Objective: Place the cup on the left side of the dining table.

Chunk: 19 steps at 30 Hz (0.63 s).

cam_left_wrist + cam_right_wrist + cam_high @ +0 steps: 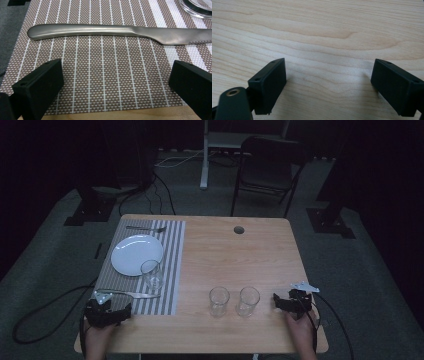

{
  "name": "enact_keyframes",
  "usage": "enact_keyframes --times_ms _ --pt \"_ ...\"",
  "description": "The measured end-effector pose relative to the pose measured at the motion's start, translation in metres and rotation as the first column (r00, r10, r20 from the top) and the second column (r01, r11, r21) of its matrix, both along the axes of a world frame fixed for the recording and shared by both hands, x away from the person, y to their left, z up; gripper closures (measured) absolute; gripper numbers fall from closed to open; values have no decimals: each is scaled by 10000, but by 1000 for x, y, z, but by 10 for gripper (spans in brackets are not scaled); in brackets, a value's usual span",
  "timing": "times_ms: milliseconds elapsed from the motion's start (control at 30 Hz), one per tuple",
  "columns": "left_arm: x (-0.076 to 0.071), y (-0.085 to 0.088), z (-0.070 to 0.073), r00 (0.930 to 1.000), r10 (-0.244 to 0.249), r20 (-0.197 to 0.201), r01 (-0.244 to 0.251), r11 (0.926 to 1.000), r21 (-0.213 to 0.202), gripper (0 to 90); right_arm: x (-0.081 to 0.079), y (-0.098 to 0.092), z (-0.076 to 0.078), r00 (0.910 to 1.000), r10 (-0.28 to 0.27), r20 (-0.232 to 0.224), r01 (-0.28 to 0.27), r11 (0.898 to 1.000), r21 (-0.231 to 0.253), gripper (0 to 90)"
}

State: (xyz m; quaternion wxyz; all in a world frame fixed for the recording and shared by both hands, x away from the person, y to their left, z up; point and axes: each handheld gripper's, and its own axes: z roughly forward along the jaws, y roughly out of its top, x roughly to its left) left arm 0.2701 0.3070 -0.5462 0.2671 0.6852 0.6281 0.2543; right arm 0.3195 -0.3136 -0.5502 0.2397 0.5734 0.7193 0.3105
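My left gripper (107, 312) rests at the near edge of the striped woven placemat (172, 265), its fingers (40, 85) spread wide and empty. Just beyond them a matte steel table knife (120, 32) lies crosswise on the mat. A round white plate (136, 254) sits farther back, with a clear drinking glass (152, 275) touching its near rim. My right gripper (294, 302) sits on the pale wooden table (230, 250), fingers (268, 85) spread over bare wood, near two more clear tumblers (234, 301).

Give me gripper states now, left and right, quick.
Left gripper: open, holding nothing, fingers apart over the striped placemat just short of the knife.
Right gripper: open, holding nothing, over bare table.
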Motion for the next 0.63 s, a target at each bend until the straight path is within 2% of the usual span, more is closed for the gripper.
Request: enact_keyframes --times_ms 267,367,633 --pt "-1 -1 0 9999 134 6 -134 9999 -14 3 0 0 0 10000 2 0 -2 10000 2 126" --pt "-2 -3 0 9994 334 7 -334 9994 -28 3 0 0 0 10000 2 0 -2 10000 2 126" --pt "-2 -3 0 9994 334 3 -334 9994 -37 3 0 0 0 10000 3 -2 -3 10000 2 126"
